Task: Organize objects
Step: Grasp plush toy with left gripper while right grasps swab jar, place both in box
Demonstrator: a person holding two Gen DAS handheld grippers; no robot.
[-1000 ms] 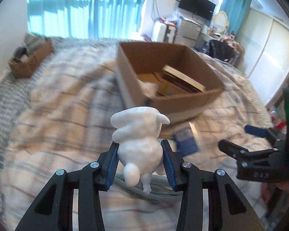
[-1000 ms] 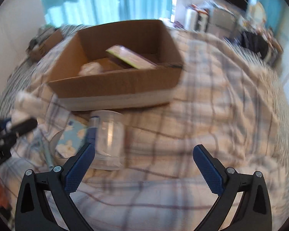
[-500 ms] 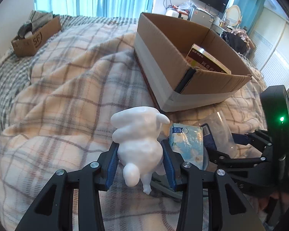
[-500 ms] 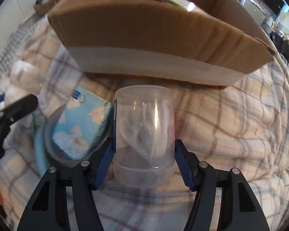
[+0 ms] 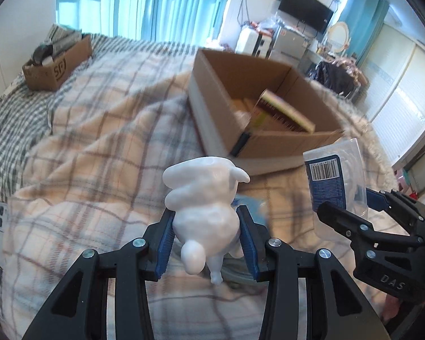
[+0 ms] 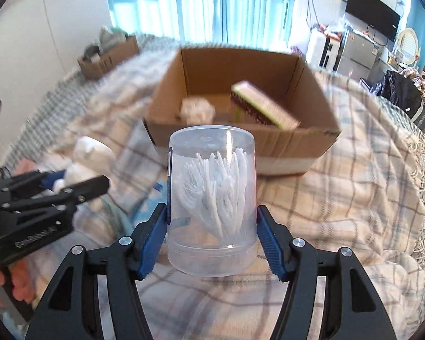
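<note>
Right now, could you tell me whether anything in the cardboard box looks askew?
Yes: the book in the cardboard box sits tilted, one end raised, rather than flat. The white bundle beside it looks fine.

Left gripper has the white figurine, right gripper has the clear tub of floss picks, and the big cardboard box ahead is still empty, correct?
Not quite: the cardboard box already holds a book and a white bundle, per the right wrist view. The figurine and tub grips are right.
</note>
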